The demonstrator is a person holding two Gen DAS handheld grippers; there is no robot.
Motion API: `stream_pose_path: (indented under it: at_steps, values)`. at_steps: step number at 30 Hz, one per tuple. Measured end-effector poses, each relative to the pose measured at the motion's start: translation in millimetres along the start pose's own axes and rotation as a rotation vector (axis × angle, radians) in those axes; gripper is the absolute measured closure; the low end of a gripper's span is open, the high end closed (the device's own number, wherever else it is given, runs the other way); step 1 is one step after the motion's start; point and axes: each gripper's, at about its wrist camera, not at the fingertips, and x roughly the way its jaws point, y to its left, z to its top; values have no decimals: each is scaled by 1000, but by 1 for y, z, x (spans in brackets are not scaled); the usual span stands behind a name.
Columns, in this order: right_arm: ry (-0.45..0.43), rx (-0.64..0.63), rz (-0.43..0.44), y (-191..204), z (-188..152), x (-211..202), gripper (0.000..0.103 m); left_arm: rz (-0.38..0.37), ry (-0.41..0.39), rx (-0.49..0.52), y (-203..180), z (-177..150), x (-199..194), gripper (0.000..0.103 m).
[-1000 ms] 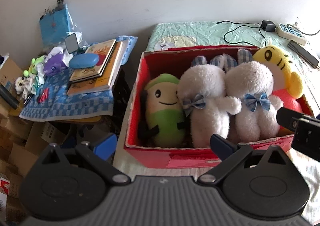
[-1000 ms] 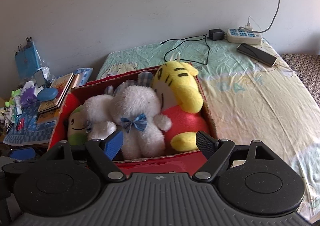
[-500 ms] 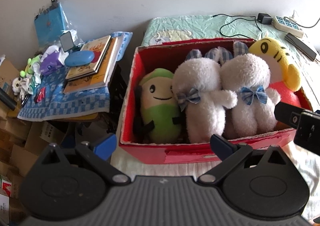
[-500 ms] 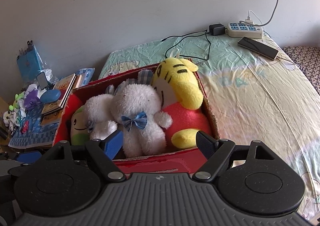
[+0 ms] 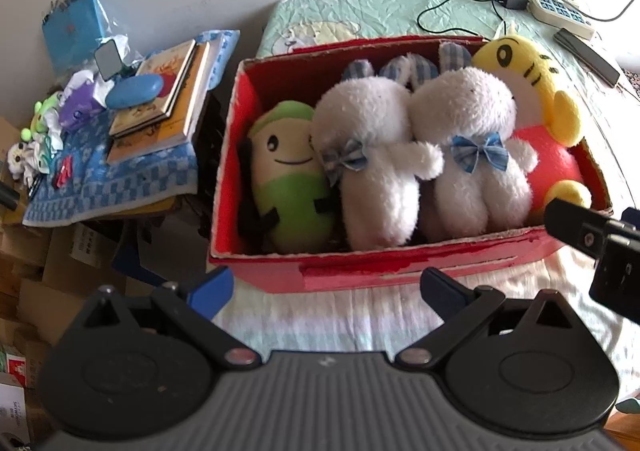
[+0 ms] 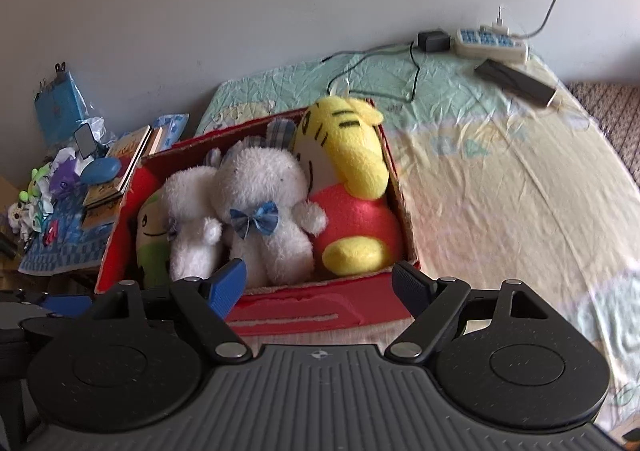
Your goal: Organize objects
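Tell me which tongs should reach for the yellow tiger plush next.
Right, probably. The right tongs sit open just before the yellow tiger plush; the left tongs face the green plush at the box's other end.

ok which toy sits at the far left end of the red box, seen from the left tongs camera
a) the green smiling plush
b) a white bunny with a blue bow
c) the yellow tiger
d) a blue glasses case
a: in the left wrist view the green smiling plush lies against the left wall of the red box, with two white bunnies and then the yellow tiger to its right.
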Motion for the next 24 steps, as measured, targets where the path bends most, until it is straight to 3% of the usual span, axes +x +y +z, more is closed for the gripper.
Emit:
stream_pose_path:
  at_steps: [13,24]
  values:
    - [-25,55,-34,-20,1,-5,21,-41,-23,46,-24,7,0,3]
    - [-46,42,-15,-16,10,-1,21,-20,-60,24,-23,15,1,3]
